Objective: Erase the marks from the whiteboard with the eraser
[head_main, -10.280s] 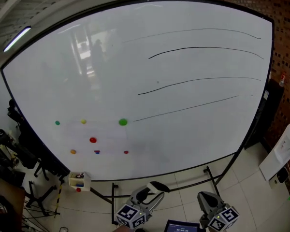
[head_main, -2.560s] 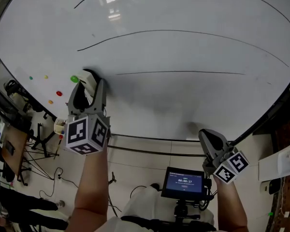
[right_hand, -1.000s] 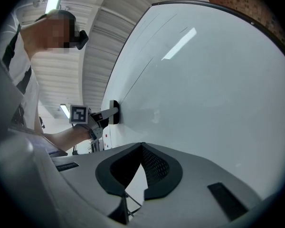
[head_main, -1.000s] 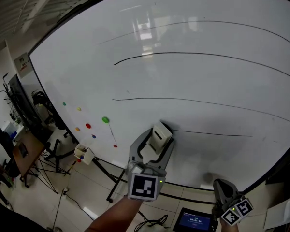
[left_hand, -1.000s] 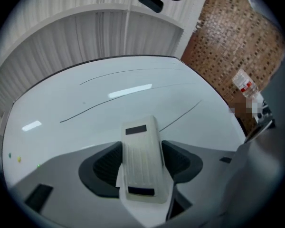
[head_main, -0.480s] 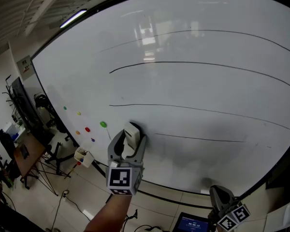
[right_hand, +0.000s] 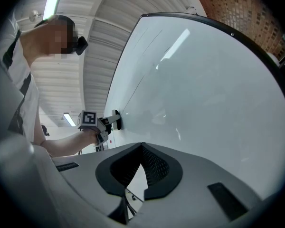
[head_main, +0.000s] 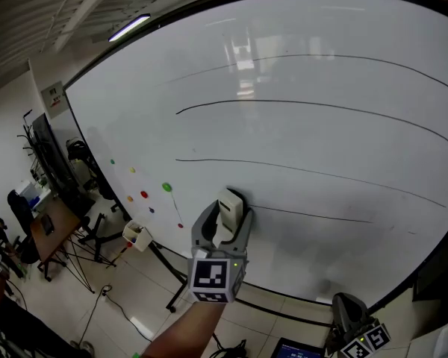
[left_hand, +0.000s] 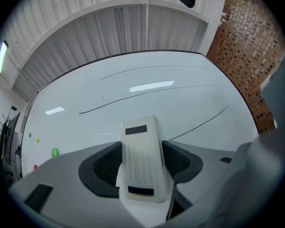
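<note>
White plastic is showing between the jaws of the left gripper (head_main: 228, 221): it is pinching the eraser (head_main: 231, 200) by its long sides, jaws bearing on the ribbed shell. The eraser is sitting at the whiteboard (head_main: 321, 140), just at the left end of the lowest black line (head_main: 313, 216). In the right gripper view its face is appearing to touch the board.

It is looking light and rigid, with a slick shell that could be twisting in the pinch under a firm wipe, so gripping across the middle of the sides, as now, is seeming soundest.

The right gripper (head_main: 351, 323) is hanging low, jaws pressed together on nothing.

The wiping face is lying out of sight against the board, and the upper lines (head_main: 321, 107) are being cut off at the right edge.
</note>
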Available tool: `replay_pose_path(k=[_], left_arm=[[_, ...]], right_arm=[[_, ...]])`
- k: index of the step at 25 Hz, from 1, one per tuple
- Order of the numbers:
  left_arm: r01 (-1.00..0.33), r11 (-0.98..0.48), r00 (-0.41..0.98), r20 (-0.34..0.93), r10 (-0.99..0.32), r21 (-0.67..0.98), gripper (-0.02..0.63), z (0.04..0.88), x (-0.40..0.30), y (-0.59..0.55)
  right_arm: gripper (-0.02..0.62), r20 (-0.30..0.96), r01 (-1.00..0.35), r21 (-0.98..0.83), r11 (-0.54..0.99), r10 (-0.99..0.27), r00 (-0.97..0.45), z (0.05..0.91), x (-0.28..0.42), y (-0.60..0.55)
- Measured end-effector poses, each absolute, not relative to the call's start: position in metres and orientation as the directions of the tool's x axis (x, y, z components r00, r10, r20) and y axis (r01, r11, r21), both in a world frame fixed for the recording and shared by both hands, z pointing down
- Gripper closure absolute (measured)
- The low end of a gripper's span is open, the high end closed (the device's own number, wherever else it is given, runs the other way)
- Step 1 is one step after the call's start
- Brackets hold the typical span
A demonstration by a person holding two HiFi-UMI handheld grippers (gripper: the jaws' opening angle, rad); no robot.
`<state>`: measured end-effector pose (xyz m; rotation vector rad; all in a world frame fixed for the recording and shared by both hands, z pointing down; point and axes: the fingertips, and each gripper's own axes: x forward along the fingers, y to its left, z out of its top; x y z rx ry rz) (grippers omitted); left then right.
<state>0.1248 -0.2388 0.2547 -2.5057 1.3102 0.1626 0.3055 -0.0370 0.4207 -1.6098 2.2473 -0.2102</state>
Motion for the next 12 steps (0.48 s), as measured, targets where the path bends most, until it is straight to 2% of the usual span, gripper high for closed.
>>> replay_pose_path(k=[12], left_arm=[[-0.755, -0.579, 0.645, -0.191, -0.74, -0.307, 0.319, 0.262, 0.149, -0.22]], right_arm=[[0.568, -0.194, -0.888, -0.323, 0.327, -0.941, -0.276, 0.422, 0.316, 0.0]])
